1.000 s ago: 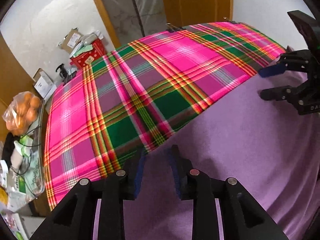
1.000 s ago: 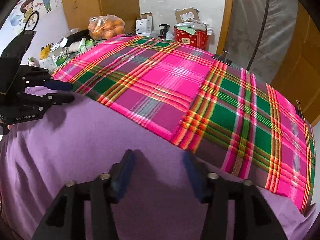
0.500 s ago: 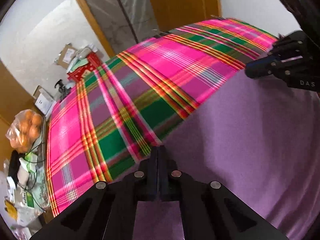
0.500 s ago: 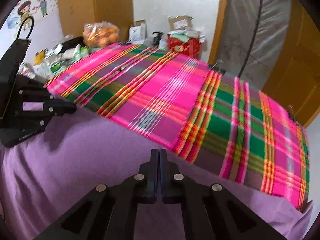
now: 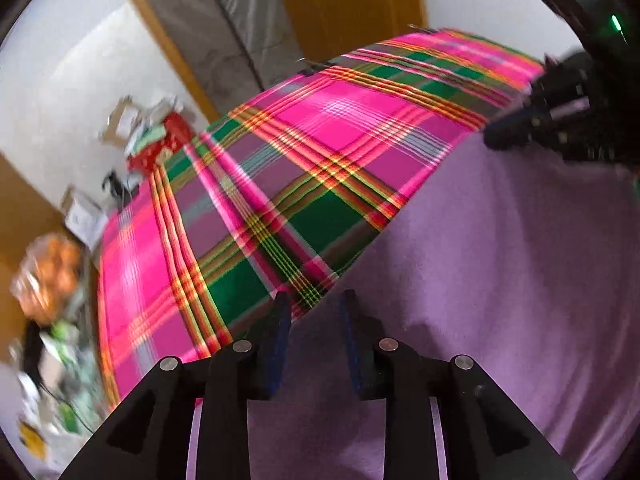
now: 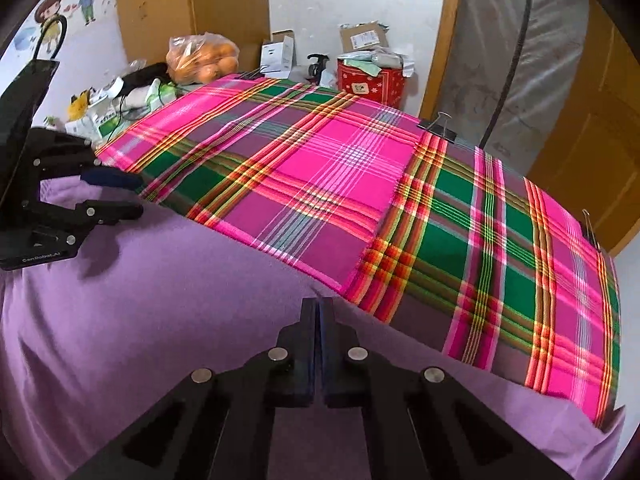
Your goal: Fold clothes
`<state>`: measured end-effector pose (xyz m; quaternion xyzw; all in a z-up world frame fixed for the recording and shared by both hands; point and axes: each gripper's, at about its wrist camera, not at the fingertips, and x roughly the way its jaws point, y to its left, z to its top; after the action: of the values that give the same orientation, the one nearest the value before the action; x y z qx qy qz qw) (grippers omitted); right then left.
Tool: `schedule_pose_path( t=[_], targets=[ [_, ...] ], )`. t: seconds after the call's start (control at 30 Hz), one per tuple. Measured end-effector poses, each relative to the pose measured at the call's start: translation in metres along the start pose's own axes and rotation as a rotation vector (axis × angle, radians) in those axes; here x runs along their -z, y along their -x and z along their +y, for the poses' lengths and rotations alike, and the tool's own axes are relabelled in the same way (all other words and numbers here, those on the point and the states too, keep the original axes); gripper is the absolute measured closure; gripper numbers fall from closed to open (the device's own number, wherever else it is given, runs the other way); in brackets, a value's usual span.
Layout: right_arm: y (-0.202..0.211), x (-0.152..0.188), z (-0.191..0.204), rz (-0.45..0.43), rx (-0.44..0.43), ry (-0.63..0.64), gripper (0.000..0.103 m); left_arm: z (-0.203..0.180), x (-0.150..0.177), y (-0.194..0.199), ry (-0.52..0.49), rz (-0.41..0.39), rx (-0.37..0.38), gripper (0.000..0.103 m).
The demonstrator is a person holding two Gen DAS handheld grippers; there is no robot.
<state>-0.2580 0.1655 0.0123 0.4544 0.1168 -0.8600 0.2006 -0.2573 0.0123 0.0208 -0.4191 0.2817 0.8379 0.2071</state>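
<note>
A purple garment (image 6: 168, 320) is spread flat over a plaid cloth (image 6: 328, 176) in pink, green and red, which covers the table. The garment fills the near part of both views, and its far edge runs across the plaid.

The left gripper (image 5: 314, 312) is seen with its fingers parted by a clear gap; nothing is held between them. Its tips are placed just at the far edge of the garment, where purple meets plaid. In the right wrist view the same gripper (image 6: 132, 196) is shown at the left, also with a gap between its two fingers.

The right gripper (image 6: 319, 308) is pressed together, its blue pads meeting with no gap, at the edge of the purple garment. Whether a fold of fabric is caught between the pads cannot be told.

A binder clip (image 6: 438, 128) is fixed on the far edge of the plaid cloth. Behind the table a bag of oranges (image 6: 204, 58), a red box (image 6: 370, 84) and small cardboard boxes (image 6: 278, 52) are seen.
</note>
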Motion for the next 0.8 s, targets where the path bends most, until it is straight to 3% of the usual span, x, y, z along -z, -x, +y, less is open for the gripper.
schedule_pose_path(
  t=[0.1, 0.17, 0.33, 0.37, 0.47, 0.53, 0.57, 0.6, 0.63, 0.7, 0.73, 0.8],
  targets=[
    [0.006, -0.002, -0.008, -0.044, 0.001, -0.031, 0.092, 0.003, 0.001, 0.001, 0.029, -0.006, 0.024, 0.074],
    [0.003, -0.005, -0.018, -0.047, -0.014, -0.081, 0.07, 0.005, 0.002, 0.002, 0.045, -0.011, 0.047, 0.074],
    [-0.011, -0.007, -0.025, -0.017, -0.092, -0.117, 0.064, 0.007, 0.007, 0.006, 0.08, -0.027, 0.163, 0.074],
    [-0.011, -0.006, -0.023, -0.02, -0.103, -0.106, 0.057, 0.009, 0.008, 0.006, 0.096, -0.029, 0.181, 0.074],
    [-0.011, -0.004, -0.016, -0.027, -0.131, -0.069, 0.049, 0.013, 0.009, 0.005, 0.127, -0.026, 0.21, 0.074],
    [-0.01, -0.002, -0.006, -0.021, -0.097, -0.008, 0.049, 0.013, 0.007, 0.004, 0.135, -0.023, 0.202, 0.072],
    [-0.01, -0.002, -0.003, -0.018, -0.088, 0.0, 0.051, 0.012, 0.007, 0.003, 0.138, -0.024, 0.186, 0.064],
    [-0.009, -0.002, -0.001, -0.015, -0.085, -0.003, 0.053, 0.011, 0.005, 0.002, 0.139, -0.028, 0.152, 0.05],
    [-0.009, -0.002, 0.0, -0.012, -0.082, -0.006, 0.057, 0.01, 0.005, 0.001, 0.149, -0.033, 0.129, 0.045],
    [-0.007, -0.002, 0.003, -0.014, -0.068, -0.001, 0.073, 0.01, 0.005, -0.001, 0.172, -0.044, 0.087, 0.044],
    [-0.006, -0.002, 0.005, -0.016, -0.061, 0.002, 0.093, 0.01, 0.005, -0.001, 0.181, -0.045, 0.088, 0.044],
    [-0.003, -0.002, 0.009, -0.02, -0.045, 0.01, 0.094, 0.011, 0.004, -0.002, 0.197, -0.045, 0.098, 0.044]
  ],
)
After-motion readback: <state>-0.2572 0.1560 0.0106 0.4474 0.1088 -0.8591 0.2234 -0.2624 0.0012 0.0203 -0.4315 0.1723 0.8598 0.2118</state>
